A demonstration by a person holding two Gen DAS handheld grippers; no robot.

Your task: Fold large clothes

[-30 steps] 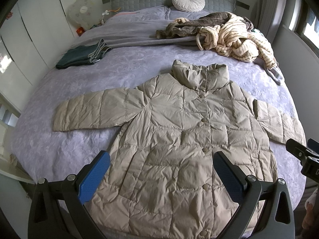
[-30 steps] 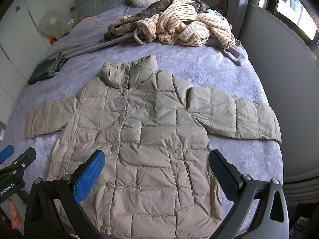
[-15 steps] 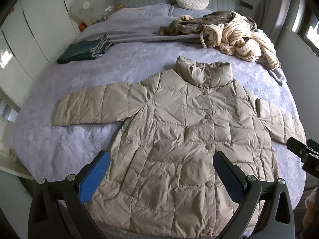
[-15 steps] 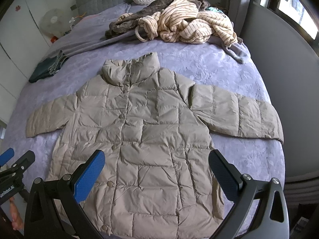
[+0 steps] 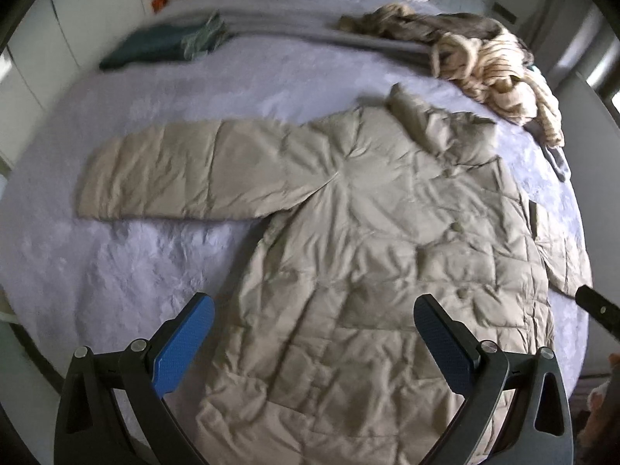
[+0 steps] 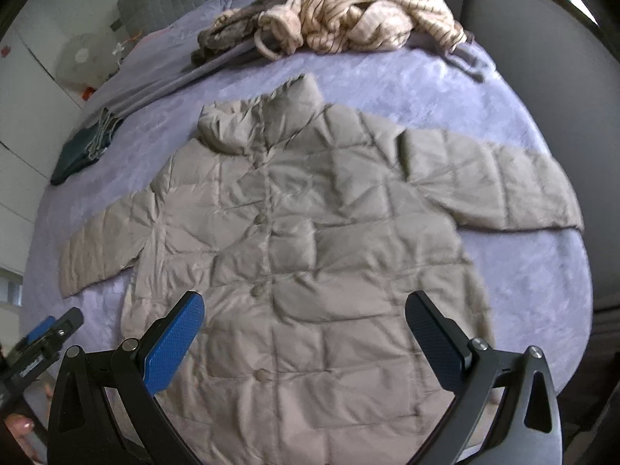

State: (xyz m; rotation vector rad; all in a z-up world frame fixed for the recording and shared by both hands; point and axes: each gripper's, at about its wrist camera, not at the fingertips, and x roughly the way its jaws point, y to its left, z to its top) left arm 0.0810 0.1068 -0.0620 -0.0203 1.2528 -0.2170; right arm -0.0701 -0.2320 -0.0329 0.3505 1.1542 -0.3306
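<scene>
Beige quilted coat [image 5: 372, 255] lies flat, buttoned, sleeves spread, on a lilac bed [image 5: 116, 271]. Left gripper [image 5: 314, 333] and right gripper [image 6: 304, 329] hover above its hem, both spread wide, grasping nothing.

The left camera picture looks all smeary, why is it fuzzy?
Left wrist view: motion blur smears the bed's far end and the green clothes; the coat is softer too. Right wrist view: milder blur on the coat, bright window glare top right. Both bend at the edges, being fisheye.

Left tool [image 5: 314, 333] and right tool [image 6: 304, 329]: black frames; silver screws; textured blue pads [image 6: 174, 343]
</scene>
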